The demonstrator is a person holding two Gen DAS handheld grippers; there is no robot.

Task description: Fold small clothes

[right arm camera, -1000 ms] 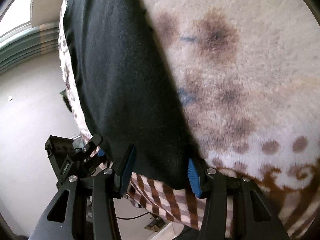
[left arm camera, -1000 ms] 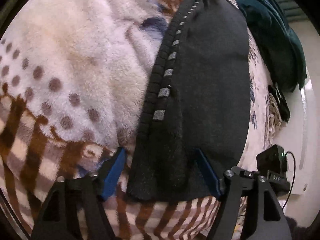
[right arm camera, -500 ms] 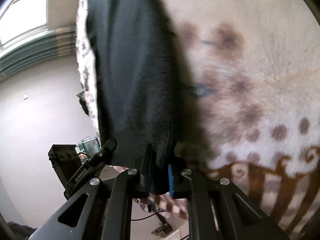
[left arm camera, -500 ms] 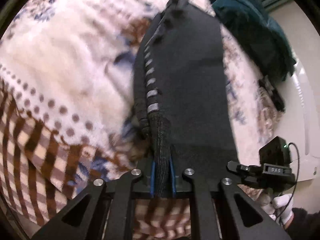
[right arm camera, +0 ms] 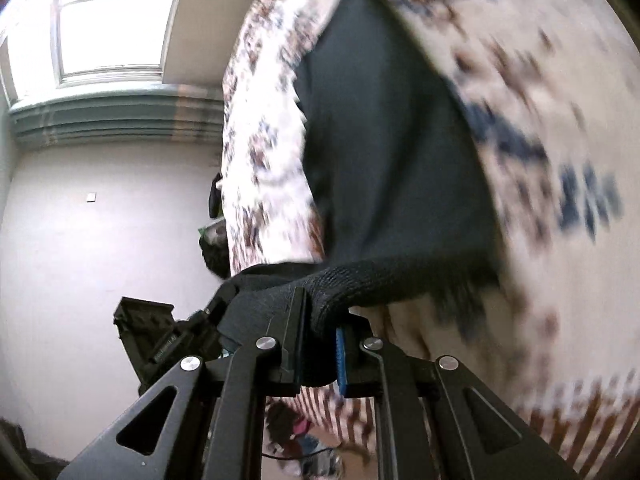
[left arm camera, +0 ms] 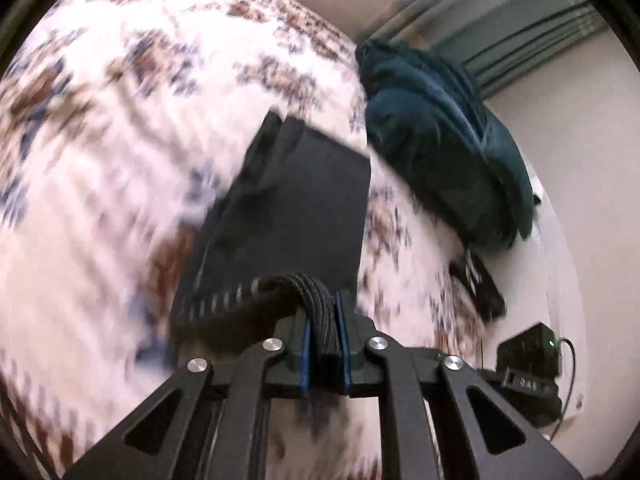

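Both grippers are clenched on the same black knit garment (left arm camera: 296, 216). My left gripper (left arm camera: 324, 344) has the ribbed edge w/ grey dashes pinched between its blue pads; the cloth bunches up just above them and runs off to about 9 o'clock. My right gripper (right arm camera: 318, 344) grips another part of the hem, which makes a thick roll over the pads and goes off to about 3 o'clock. Its jaws have just been closing, w/ the cloth between them.

In both views the hem is raised off the bed, approx. at the pads' height. From it the garment stretches away toward 12 o'clock, and its far end lies on the blanket (left arm camera: 100, 160), a fluffy cream one w/ brown and blue pattern. The picture is blurred, so fine details I cannot tell.

In the left wrist view a dark teal cloth (left arm camera: 436, 140) lies heaped on the bed at about 1 o'clock, apart from the black garment. At about 4 o'clock is the other gripper's black camera block (left arm camera: 528, 364) w/ a small green light. In the right wrist view a window (right arm camera: 108, 20) is at 10 o'clock above a white wall (right arm camera: 80, 240).
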